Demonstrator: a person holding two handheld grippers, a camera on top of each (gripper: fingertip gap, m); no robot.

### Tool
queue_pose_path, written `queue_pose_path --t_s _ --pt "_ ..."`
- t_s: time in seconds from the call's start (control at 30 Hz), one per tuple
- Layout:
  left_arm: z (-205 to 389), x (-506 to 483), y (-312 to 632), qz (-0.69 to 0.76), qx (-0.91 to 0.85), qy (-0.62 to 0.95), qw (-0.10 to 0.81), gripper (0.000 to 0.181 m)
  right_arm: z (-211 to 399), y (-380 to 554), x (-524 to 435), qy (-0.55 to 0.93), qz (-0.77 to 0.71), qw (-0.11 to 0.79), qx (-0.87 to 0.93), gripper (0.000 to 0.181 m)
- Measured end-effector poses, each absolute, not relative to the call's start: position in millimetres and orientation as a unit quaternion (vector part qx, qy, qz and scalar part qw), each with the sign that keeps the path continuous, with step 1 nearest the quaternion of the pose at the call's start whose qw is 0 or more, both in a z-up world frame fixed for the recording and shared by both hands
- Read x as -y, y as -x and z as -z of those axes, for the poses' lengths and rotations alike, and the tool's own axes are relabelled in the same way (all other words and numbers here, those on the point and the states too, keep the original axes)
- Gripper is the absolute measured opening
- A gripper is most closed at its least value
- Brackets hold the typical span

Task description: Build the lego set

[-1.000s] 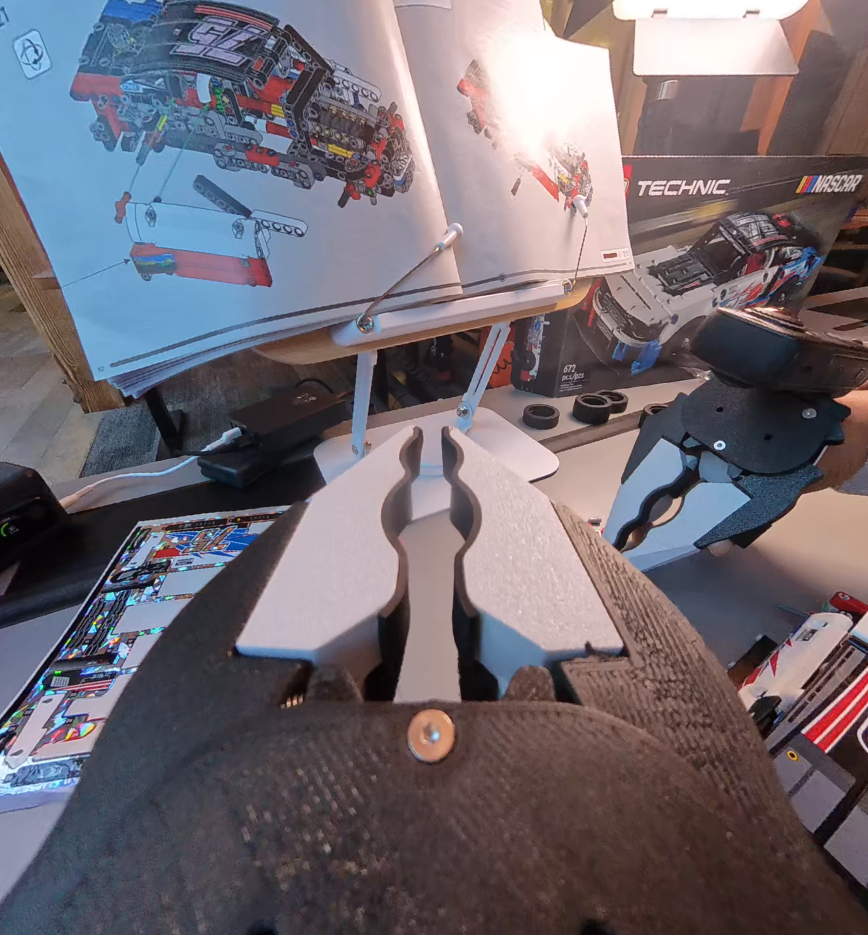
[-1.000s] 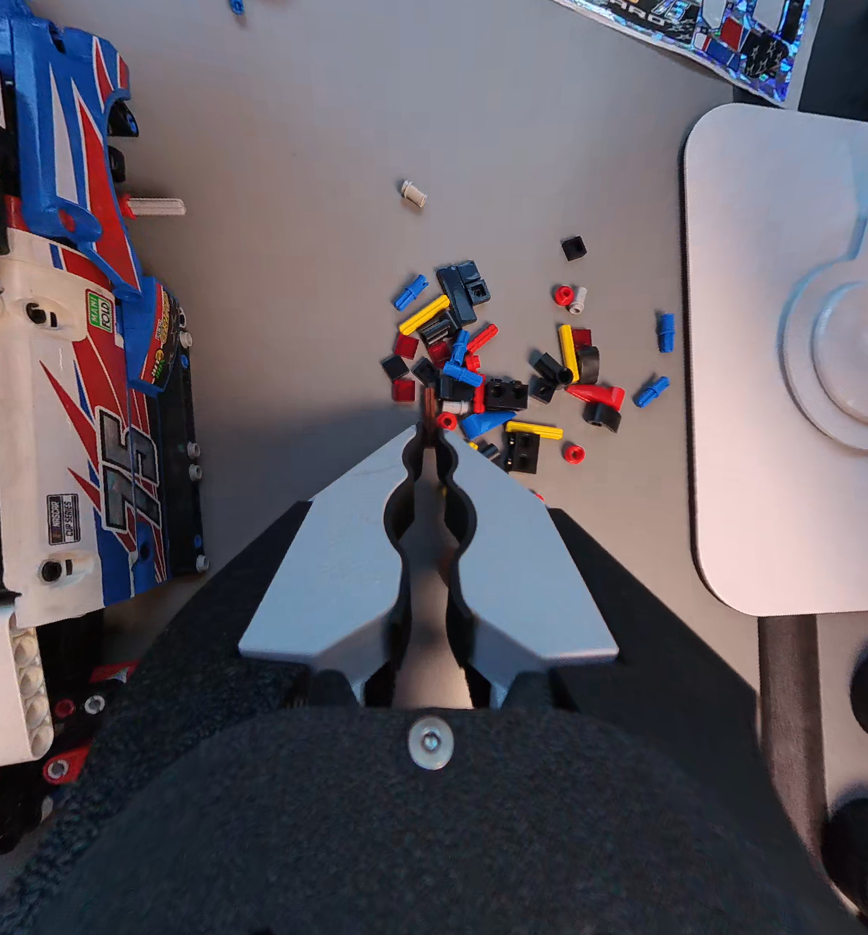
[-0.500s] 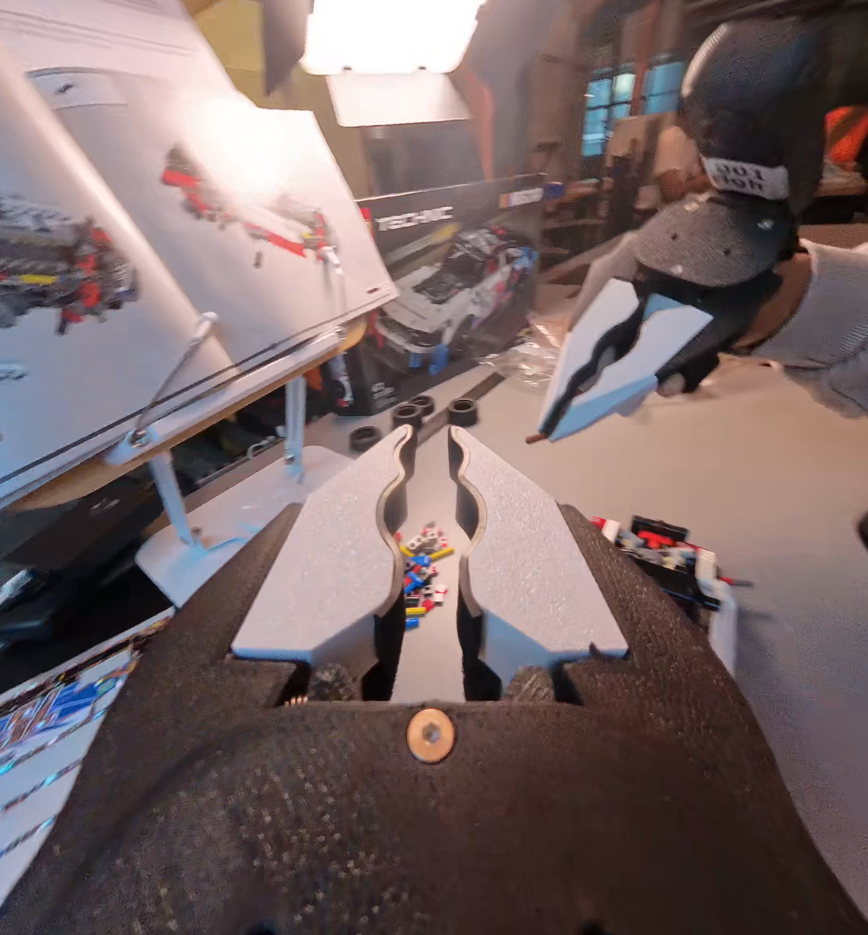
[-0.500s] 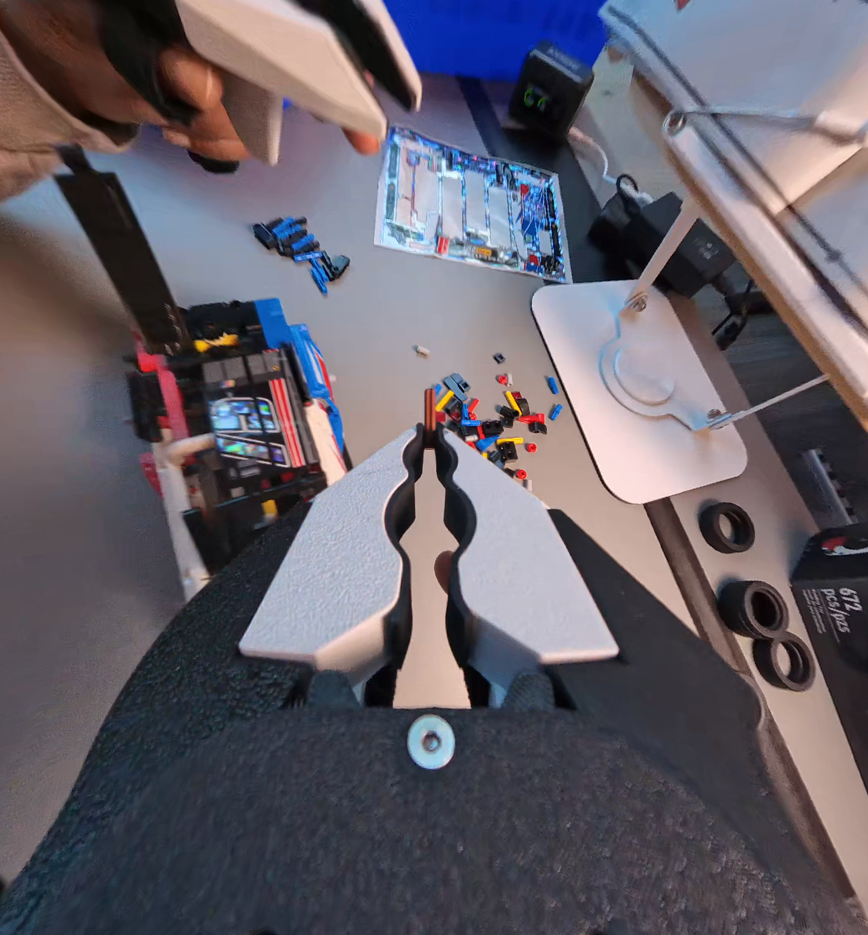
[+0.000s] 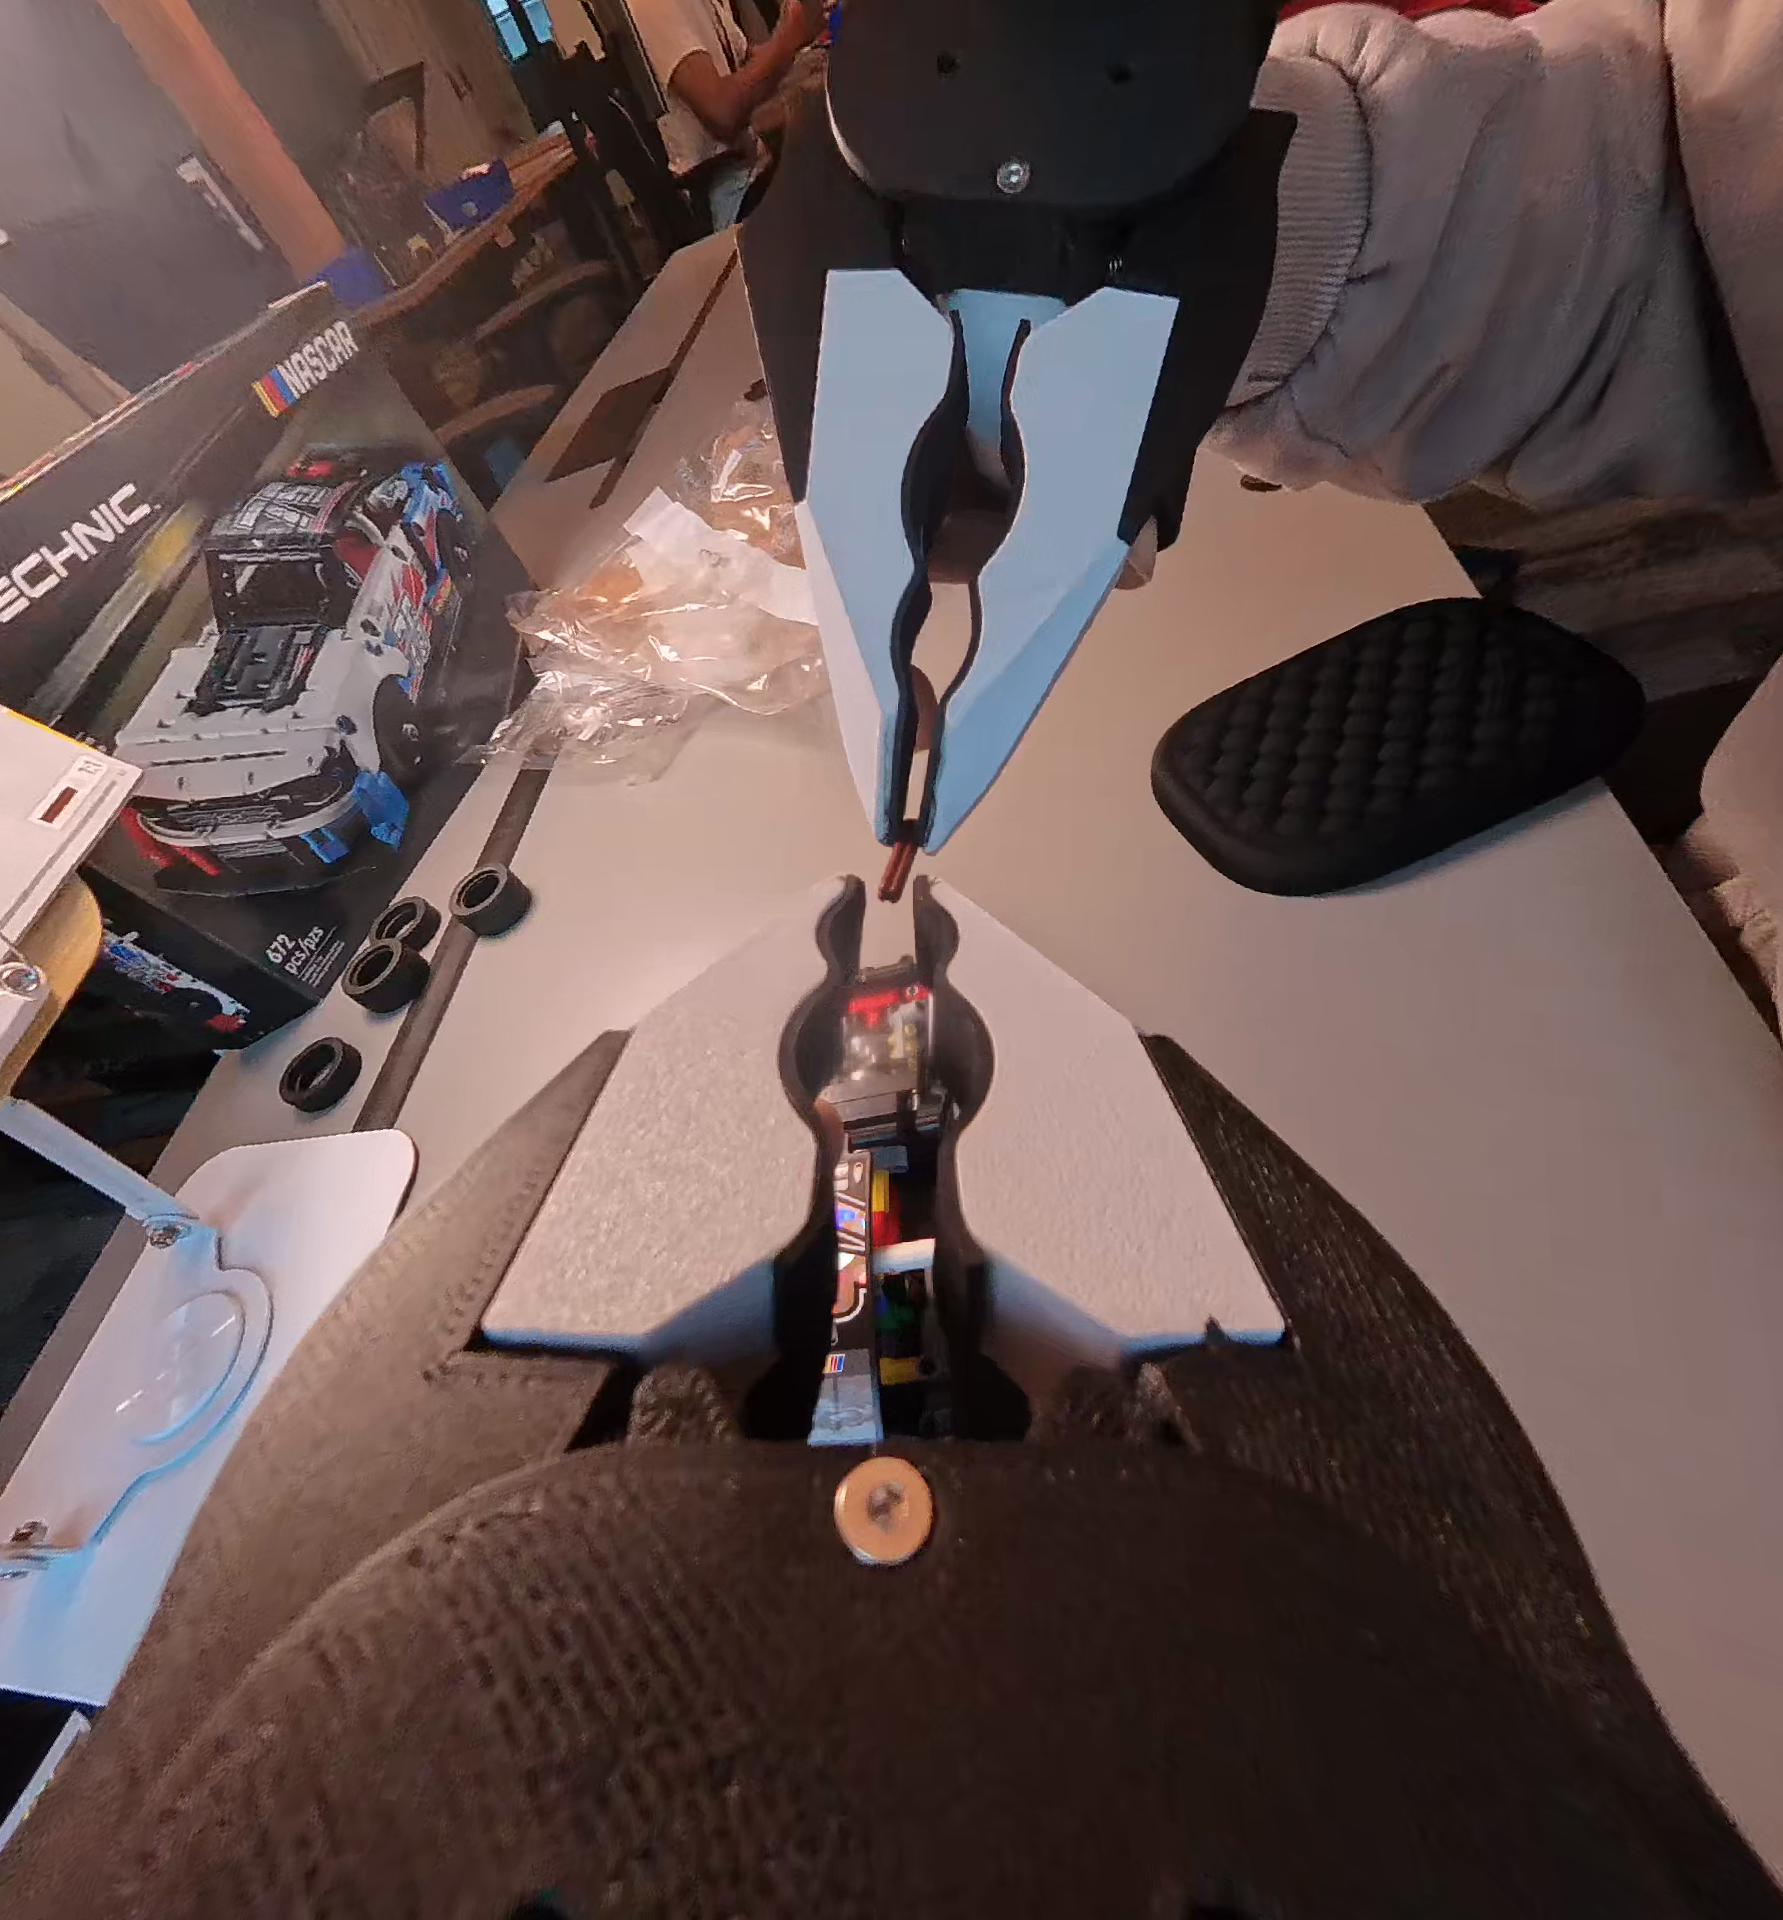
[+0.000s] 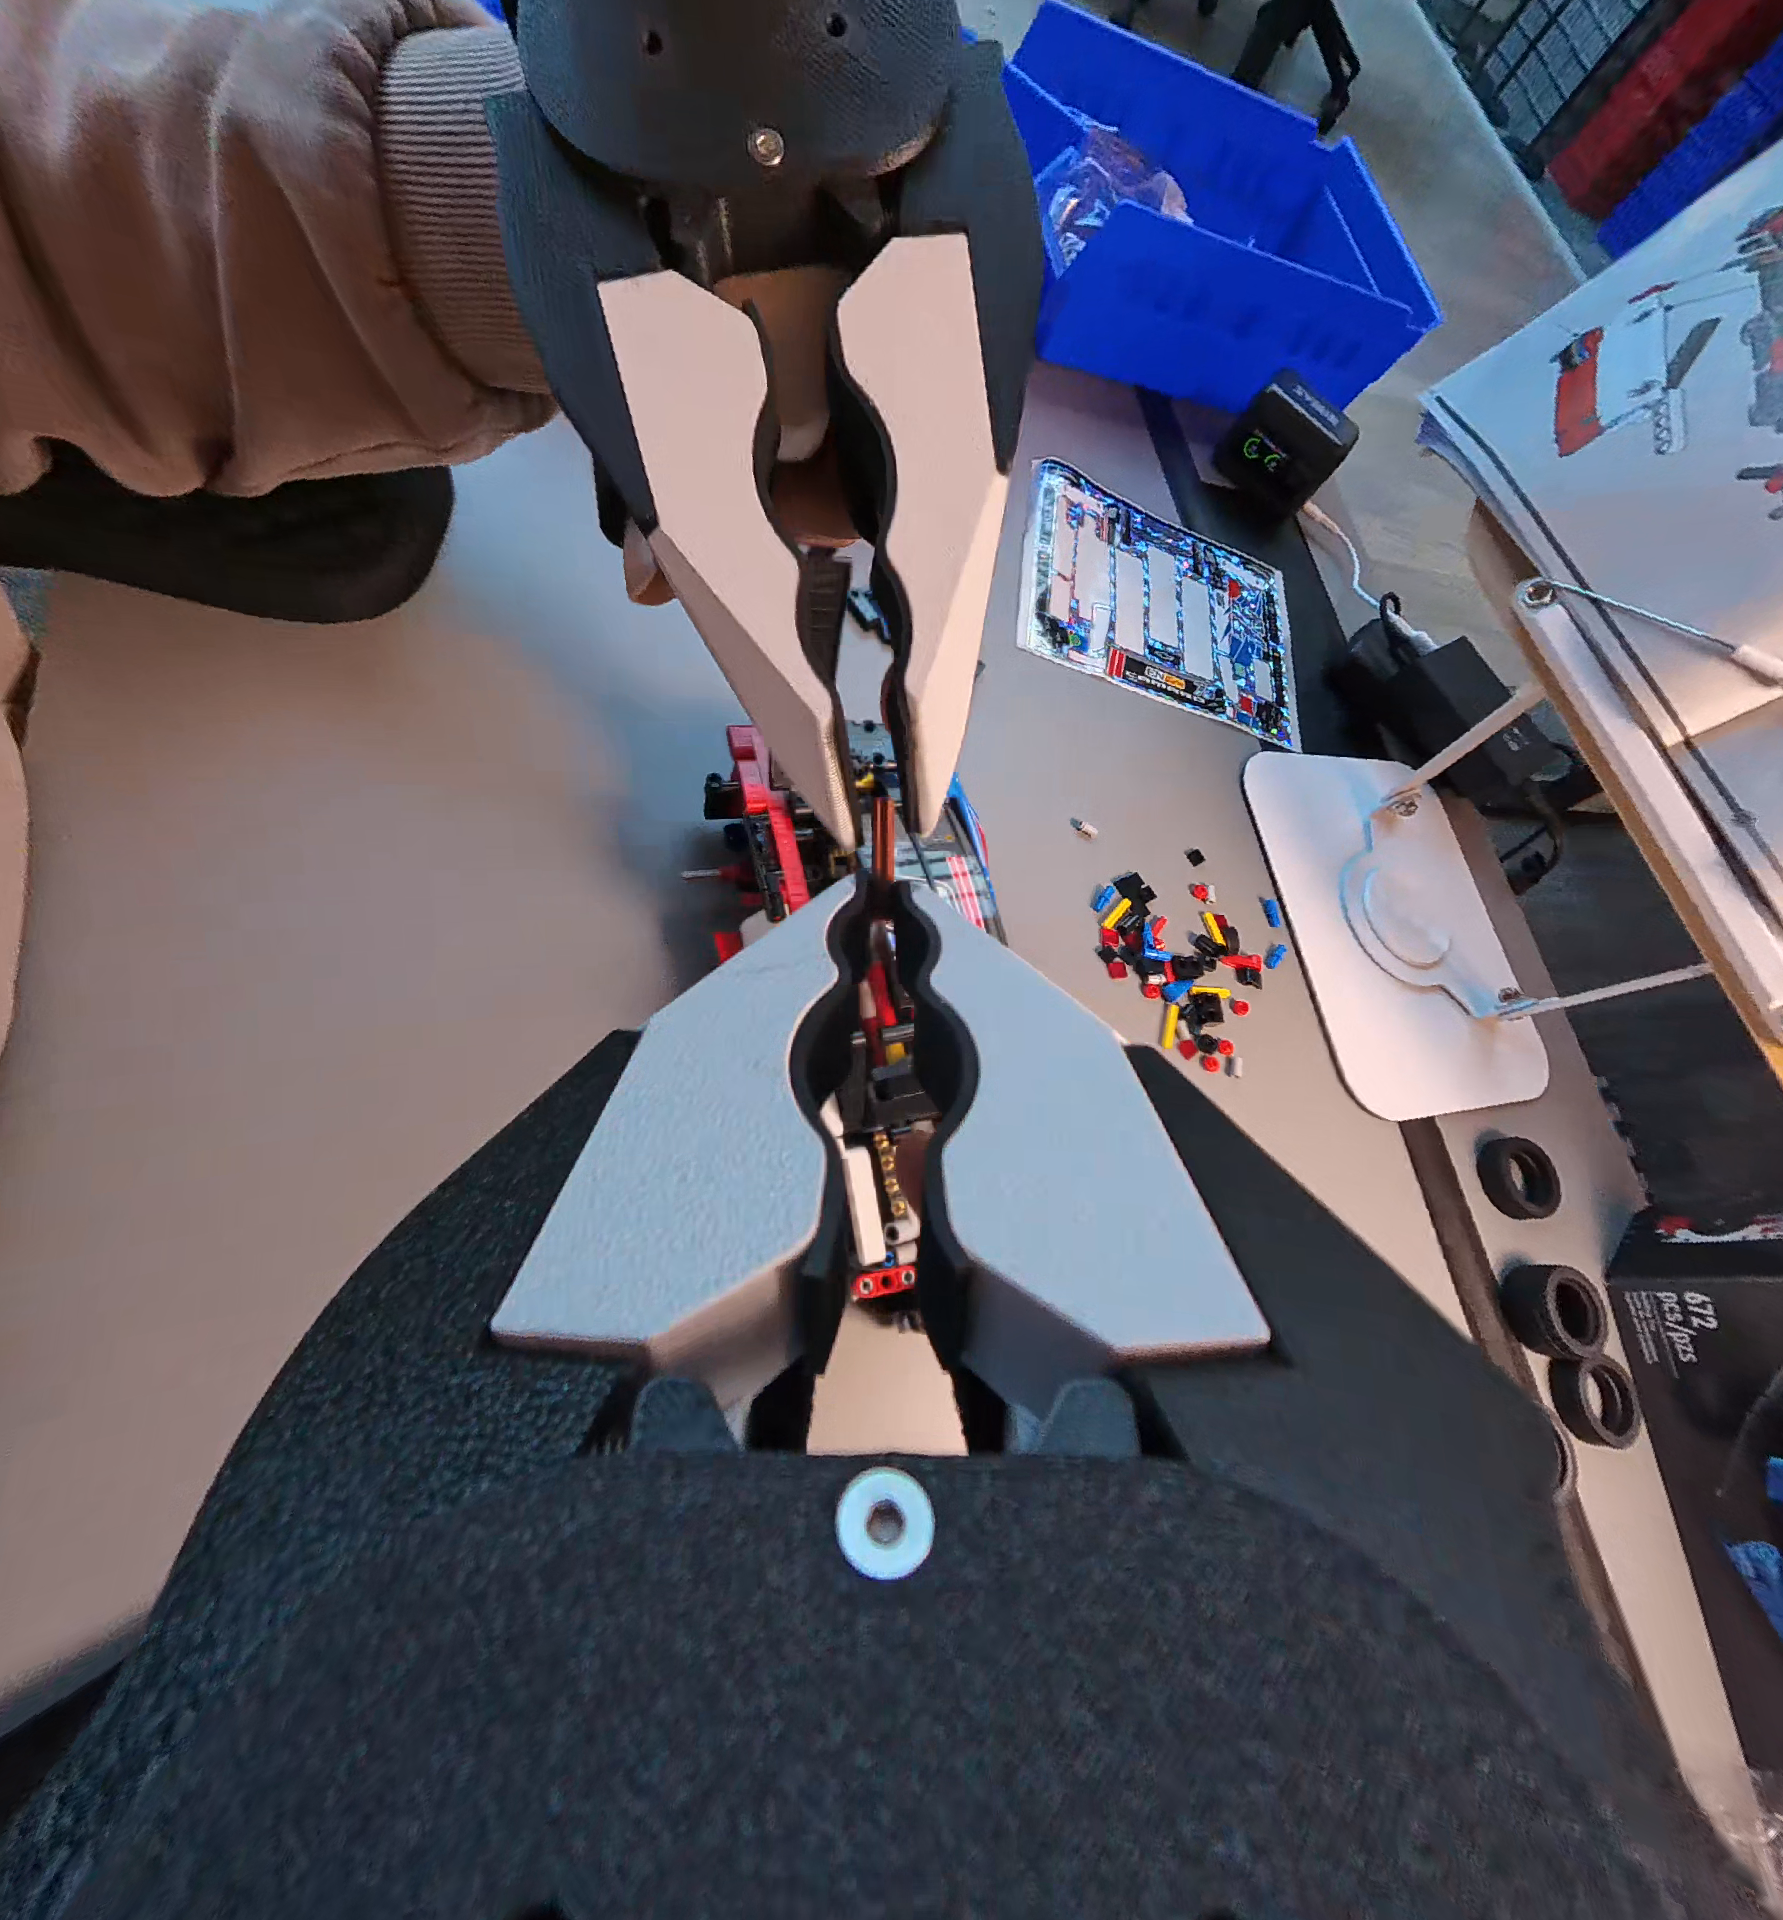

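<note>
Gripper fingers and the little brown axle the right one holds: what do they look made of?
Fingers: pale grey, matte, grainy faces, probably printed or moulded plastic; the black wavy inner edges look like rubbery pads, though that is unclear. Brown axle: thin, smooth, slightly glossy rod, likely hard plastic like the loose pieces on the table. It sticks out of the shut right gripper, pointing at the open left gripper.

Warm dim light, soft shadows, wide-angle edge distortion, blurred background.

Matt table (image 5: 1282, 987), crinkly clear plastic bags (image 5: 658, 634)
</note>
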State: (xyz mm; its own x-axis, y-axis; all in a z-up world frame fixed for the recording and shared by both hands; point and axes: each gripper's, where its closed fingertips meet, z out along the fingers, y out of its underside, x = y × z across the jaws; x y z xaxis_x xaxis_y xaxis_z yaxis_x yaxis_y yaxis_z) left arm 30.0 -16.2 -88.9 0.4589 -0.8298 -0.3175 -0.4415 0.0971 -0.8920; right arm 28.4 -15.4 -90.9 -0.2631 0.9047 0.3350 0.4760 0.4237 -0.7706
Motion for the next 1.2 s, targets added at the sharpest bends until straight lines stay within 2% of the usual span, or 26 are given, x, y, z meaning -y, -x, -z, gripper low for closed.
queue_pose_path --t_s 0.23,0.3,0.4,0.53,0.8,0.9,0.97,1.0,1.2 --pt "95 39 -39 0.171 -0.508 0.644 0.546 0.001 96 -34 38 0.438 -0.279 0.394 0.759 0.000" --pt "90 48 -40 0.217 -0.490 0.639 0.551 0.001 89 -35 47 0.412 -0.313 0.412 0.750 0.001" --pt "83 63 -40 0.318 -0.460 0.621 0.549 0.001 82 -38 68 0.383 -0.390 0.424 0.722 0.014" --pt "84 75 -41 0.404 -0.433 0.597 0.541 0.001 81 -37 77 0.362 -0.399 0.470 0.700 0.008" --pt "87 92 -47 0.491 -0.397 0.569 0.526 0.001 84 -42 91 0.354 -0.406 0.489 0.686 0.002" --pt "96 99 -47 0.483 -0.390 0.582 0.525 0.005 95 -45 98 0.367 -0.415 0.484 0.677 0.002" --pt "99 100 -36 0.461 -0.381 0.597 0.535 0.026 107 -50 90 0.397 -0.411 0.483 0.663 0.002" --pt "100 97 -26 0.436 -0.373 0.609 0.547 0.030 115 -54 81 0.417 -0.405 0.483 0.655 0.002" --pt "114 55 75 0.168 -0.305 0.714 0.607 0.036 160 -75 19 0.542 -0.362 0.499 0.572 0.002"
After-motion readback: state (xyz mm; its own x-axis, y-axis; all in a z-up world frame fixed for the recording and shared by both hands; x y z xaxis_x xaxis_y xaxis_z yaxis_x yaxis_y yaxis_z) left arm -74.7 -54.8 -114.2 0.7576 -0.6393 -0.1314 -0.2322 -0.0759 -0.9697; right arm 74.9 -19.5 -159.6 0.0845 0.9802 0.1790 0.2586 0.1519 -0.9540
